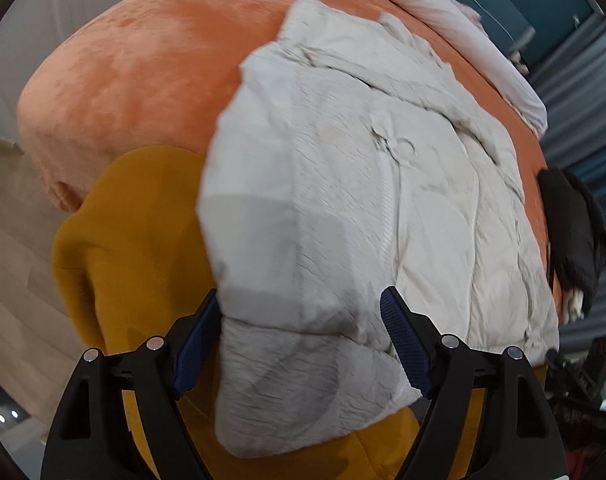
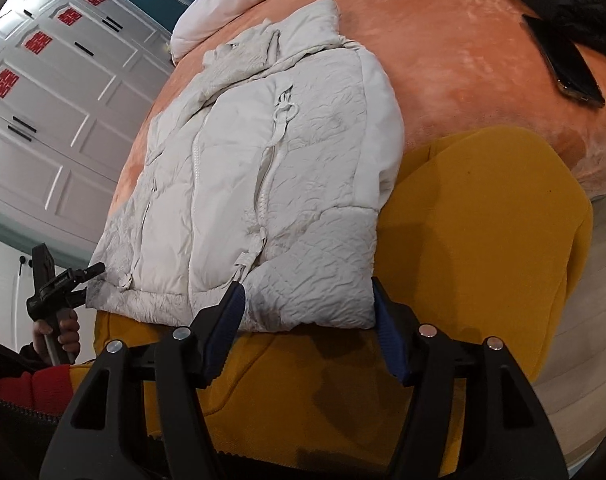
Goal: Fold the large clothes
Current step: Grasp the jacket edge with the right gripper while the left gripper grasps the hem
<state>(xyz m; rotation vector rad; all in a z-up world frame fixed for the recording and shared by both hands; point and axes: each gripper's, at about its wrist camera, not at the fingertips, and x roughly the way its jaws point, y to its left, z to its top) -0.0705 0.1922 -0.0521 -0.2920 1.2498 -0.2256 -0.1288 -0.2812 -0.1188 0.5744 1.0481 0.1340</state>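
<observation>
On bed (image 2: pixel 463 60), jacket (image 2: pixel 263 160) runs 12-to-6, hem at 12 of both released grippers, left (image 1: pixel 299 344), right (image 2: pixel 307 328).

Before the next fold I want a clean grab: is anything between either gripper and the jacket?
Nothing visible. The white jacket lies open on the orange bed, its hem between the open fingers of the right gripper and left gripper. The phone lies well aside.

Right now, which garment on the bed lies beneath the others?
The mustard-yellow garment: the white puffer jacket's hem overlaps it. The black garment lies apart.
</observation>
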